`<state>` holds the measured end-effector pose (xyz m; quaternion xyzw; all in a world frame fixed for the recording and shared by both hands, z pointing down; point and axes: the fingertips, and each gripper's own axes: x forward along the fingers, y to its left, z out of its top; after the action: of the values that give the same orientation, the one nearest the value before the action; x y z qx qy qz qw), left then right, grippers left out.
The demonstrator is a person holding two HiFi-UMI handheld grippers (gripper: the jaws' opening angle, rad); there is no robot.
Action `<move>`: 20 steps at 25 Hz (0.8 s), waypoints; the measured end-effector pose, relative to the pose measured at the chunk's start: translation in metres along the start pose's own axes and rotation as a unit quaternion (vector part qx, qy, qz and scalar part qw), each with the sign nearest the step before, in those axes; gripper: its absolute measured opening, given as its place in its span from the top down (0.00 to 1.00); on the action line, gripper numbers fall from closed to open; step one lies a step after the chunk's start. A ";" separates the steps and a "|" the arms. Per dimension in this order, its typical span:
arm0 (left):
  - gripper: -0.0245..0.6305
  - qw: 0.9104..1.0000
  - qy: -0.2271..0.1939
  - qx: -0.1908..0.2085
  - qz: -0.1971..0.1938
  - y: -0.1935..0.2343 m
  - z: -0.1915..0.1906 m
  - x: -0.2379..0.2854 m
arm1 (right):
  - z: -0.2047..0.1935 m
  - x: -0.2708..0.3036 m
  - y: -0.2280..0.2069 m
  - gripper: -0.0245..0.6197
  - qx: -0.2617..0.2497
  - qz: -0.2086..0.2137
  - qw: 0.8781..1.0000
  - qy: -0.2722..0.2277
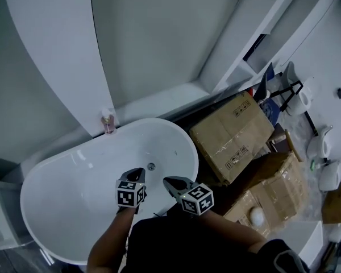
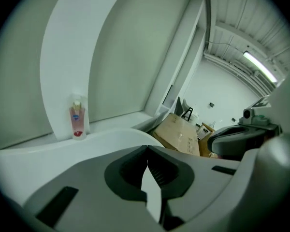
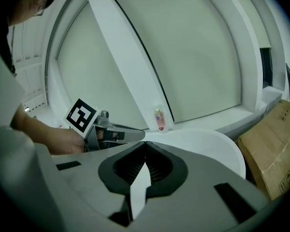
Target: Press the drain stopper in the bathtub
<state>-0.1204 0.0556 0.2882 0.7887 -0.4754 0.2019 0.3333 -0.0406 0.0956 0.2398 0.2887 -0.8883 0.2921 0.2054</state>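
While hanging over the bathtub (image 1: 166, 124), just near of the drain stopper (image 1: 151, 166), left gripper (image 1: 137, 173) and right gripper (image 1: 170, 181): each clenched shut, empty; bottle (image 1: 108, 124) on far ledge.

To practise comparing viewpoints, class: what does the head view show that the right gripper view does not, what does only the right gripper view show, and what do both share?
Only the head view shows the drain stopper in the floor of the bathtub. Only the right gripper view shows that the right tongs are shut, jaw tips touching, with nothing between them. Both show the left tongs, the pink bottle on the ledge, and a cardboard box.
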 end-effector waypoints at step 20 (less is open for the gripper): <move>0.94 0.976 -0.170 0.135 0.013 -0.135 0.114 -0.129 | 0.086 -0.171 0.015 0.94 -0.077 -0.025 0.981 -0.176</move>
<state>-0.0604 0.0970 0.0818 0.8430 -0.5038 0.1319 0.1351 0.0612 0.1183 0.0784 0.3411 -0.9229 0.1624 0.0744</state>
